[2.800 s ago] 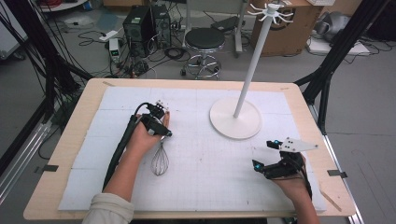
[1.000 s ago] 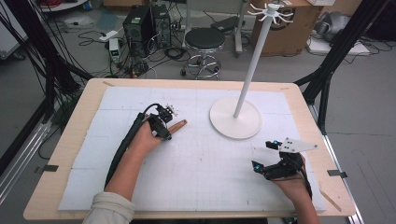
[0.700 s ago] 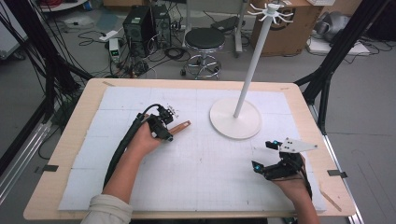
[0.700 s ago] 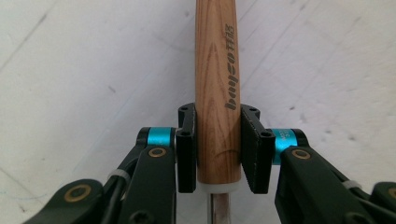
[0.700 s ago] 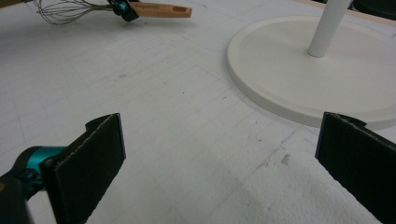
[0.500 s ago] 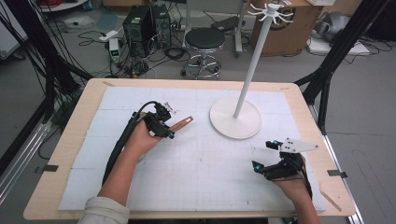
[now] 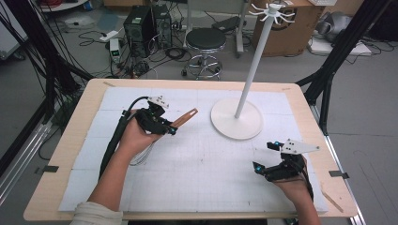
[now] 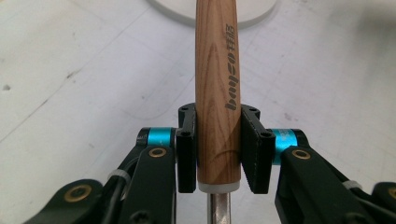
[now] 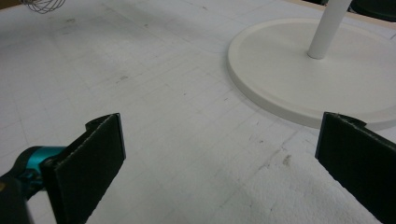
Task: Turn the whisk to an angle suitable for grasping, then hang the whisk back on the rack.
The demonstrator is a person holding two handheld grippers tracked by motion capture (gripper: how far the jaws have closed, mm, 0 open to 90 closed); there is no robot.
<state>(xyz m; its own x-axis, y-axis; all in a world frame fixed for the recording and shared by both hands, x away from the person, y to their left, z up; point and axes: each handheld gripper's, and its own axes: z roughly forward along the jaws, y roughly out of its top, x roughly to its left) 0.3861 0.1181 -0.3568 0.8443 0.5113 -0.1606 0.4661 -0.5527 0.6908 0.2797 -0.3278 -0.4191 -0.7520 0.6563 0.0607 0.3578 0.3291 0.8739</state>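
High view has the left gripper over the left half of the bench, its jaws pinching the wooden handle of a whisk; the handle sticks out up and to the right, toward the round white base of the stand, with a clear gap between handle tip and base. Thin wire loops of the whisk show below the left hand, just above the white gridded mat. Left gripper view looks straight along the handle: the two black jaws press against either side of the brown wood near its lower end, where a pale collar and a metal shaft begin, and dark lettering runs up the handle's length. The stand's white pole rises from the base to a crown of small hooks at the top. Near the right front of the bench, the right gripper rests low over the mat in the person's right hand, well apart from the whisk. Right gripper view shows its jaws spread wide with nothing between them, the stand's base lying just beyond on the mat.
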